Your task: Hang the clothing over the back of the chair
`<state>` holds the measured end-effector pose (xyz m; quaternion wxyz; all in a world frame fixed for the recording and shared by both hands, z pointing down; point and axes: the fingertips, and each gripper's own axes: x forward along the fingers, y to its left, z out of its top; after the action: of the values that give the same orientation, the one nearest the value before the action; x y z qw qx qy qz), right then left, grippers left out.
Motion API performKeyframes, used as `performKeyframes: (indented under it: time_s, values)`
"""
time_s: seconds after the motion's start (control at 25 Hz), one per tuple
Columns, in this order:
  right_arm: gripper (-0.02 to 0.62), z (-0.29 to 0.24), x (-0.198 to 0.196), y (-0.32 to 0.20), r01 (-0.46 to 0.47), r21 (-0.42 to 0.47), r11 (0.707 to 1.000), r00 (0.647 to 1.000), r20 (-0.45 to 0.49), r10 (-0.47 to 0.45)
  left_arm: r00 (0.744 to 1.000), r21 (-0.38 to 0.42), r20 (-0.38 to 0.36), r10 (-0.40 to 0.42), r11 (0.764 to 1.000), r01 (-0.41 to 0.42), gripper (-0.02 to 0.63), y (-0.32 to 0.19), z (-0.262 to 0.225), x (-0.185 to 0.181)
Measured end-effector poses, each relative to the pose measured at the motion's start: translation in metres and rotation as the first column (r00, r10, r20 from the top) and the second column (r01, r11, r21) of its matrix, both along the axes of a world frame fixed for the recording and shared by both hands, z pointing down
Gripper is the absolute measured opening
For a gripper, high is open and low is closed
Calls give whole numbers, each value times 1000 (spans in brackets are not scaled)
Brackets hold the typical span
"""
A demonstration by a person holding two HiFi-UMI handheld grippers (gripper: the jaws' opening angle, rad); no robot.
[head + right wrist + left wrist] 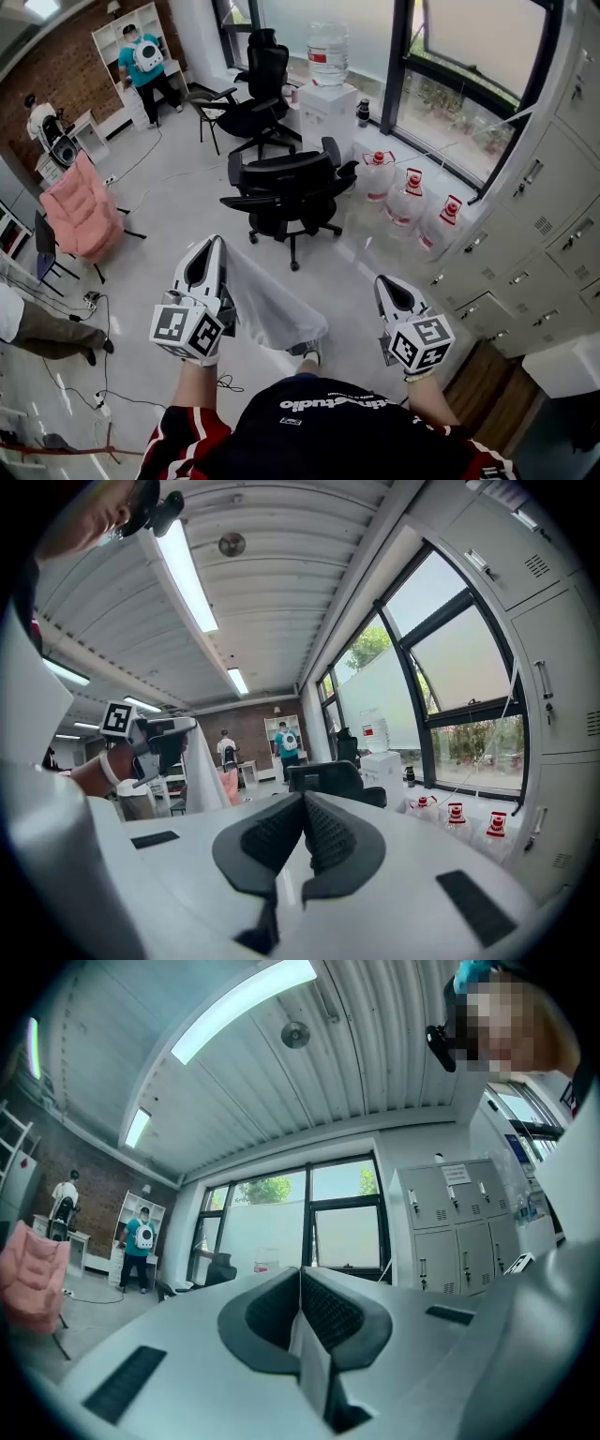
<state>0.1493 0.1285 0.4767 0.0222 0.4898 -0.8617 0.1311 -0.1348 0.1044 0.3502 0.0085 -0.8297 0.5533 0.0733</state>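
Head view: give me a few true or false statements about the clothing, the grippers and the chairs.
1. The left gripper is shut on the clothing. True.
2. The clothing is draped over the black chair. False: it hangs from the left gripper, short of the chair.
3. The right gripper grips a corner of the clothing. False: its jaws are together on nothing.
4. Three red-capped jugs sit by the window. True.
5. The pink chair is to the right of the black chair. False: it is to its left.
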Motion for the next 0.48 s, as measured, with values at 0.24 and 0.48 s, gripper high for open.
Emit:
performKeyframes:
  time_s: [0.24,0.48]
  values:
    - [14,2,7,-55,-27,5,1000,1000,-6,27,1000,-25,0,22,999,-22,23,-60,7,8]
    - [14,-11,0,-130,-32,26,999,999,-19,32,998,-37,-27,51,998,-52,23,-126,11,9]
